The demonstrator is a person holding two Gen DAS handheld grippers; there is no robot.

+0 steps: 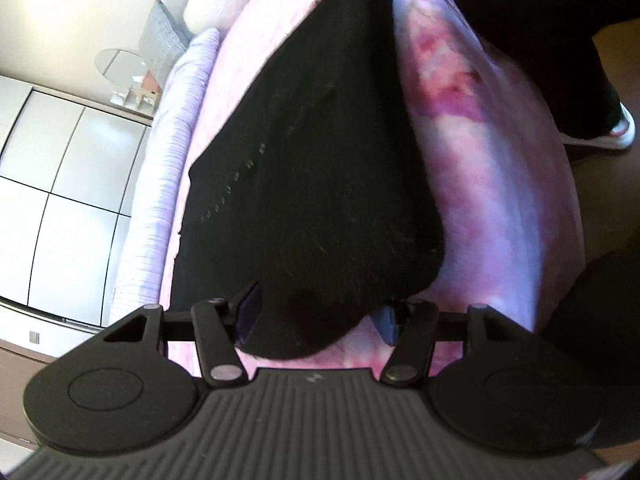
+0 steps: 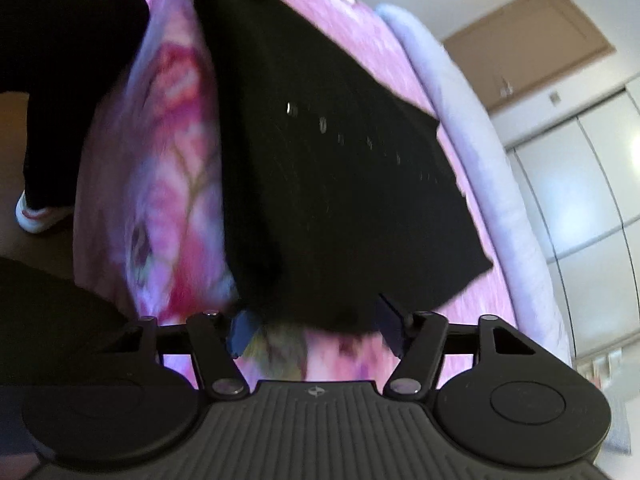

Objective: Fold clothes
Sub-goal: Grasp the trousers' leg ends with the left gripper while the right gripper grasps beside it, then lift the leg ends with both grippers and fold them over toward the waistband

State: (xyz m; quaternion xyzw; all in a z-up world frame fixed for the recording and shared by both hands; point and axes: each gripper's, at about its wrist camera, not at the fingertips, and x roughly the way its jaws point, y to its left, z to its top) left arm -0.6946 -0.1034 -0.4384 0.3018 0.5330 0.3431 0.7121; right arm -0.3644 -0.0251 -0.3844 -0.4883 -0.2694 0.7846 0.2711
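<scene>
A black garment (image 1: pixel 304 168) with a row of small buttons lies folded on a pink floral bedspread (image 1: pixel 480 168). My left gripper (image 1: pixel 318 312) is open, its jaws wide apart on either side of the garment's near corner, which bulges between them. In the right wrist view the same garment (image 2: pixel 340 184) stretches away over the bedspread (image 2: pixel 160 184). My right gripper (image 2: pixel 316 324) is open too, its blue-padded fingers (image 2: pixel 240 332) straddling the garment's other near corner. Each gripper's dark fingertips show at the far end of the other view.
A lilac padded bed edge (image 1: pixel 160 184) borders the bedspread, with white wardrobe doors (image 1: pixel 60 184) beyond it. The person's dark-trousered leg and white shoe (image 1: pixel 616 132) stand on the brown floor beside the bed. A grey pillow (image 1: pixel 160 36) lies at the head end.
</scene>
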